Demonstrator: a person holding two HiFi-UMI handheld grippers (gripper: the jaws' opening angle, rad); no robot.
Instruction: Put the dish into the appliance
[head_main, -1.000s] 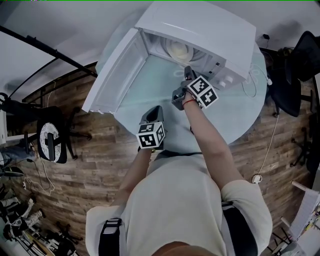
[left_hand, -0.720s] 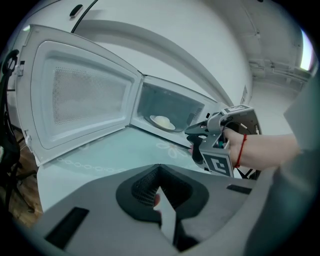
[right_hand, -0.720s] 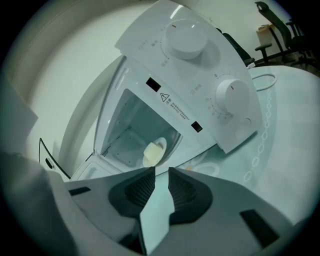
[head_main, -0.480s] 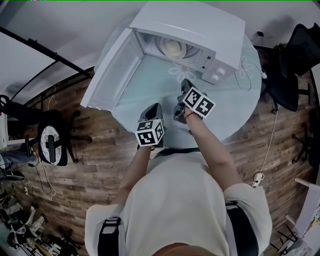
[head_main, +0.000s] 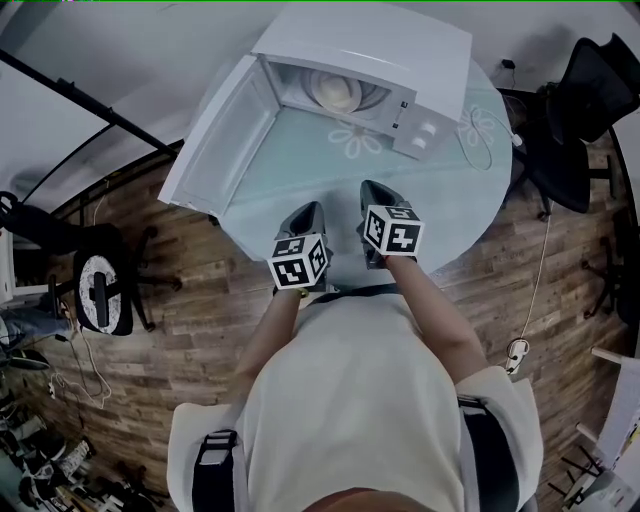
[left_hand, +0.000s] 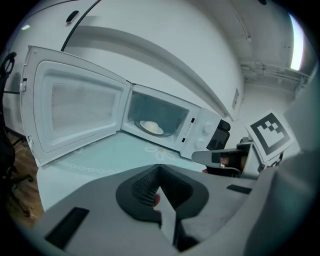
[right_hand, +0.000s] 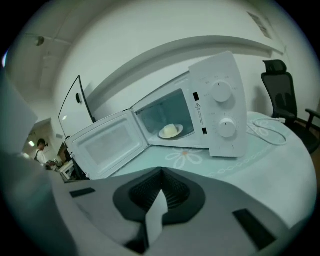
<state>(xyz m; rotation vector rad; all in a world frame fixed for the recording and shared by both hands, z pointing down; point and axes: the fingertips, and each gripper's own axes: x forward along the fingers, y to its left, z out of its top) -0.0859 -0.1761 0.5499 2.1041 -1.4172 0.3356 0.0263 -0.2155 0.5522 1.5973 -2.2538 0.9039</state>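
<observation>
The white microwave (head_main: 400, 45) stands at the far side of the round table with its door (head_main: 225, 140) swung wide open to the left. A pale dish (head_main: 335, 92) sits inside the cavity, also seen in the left gripper view (left_hand: 151, 127) and the right gripper view (right_hand: 171, 131). My right gripper (head_main: 368, 188) hangs over the table well short of the microwave; its jaws have just been closing and are shut with nothing between them (right_hand: 161, 172). My left gripper (head_main: 308, 210) is beside it near the table's front edge, shut and empty (left_hand: 160, 167).
The pale glass table (head_main: 470, 210) carries a white cable (head_main: 480, 130) to the right of the microwave. A black office chair (head_main: 590, 110) stands at the right and another chair (head_main: 100, 285) at the left, on a wooden floor.
My right gripper has pulled back from the microwave's mouth toward my body and rolled. The left gripper has shifted only slightly. The dish stays inside.
</observation>
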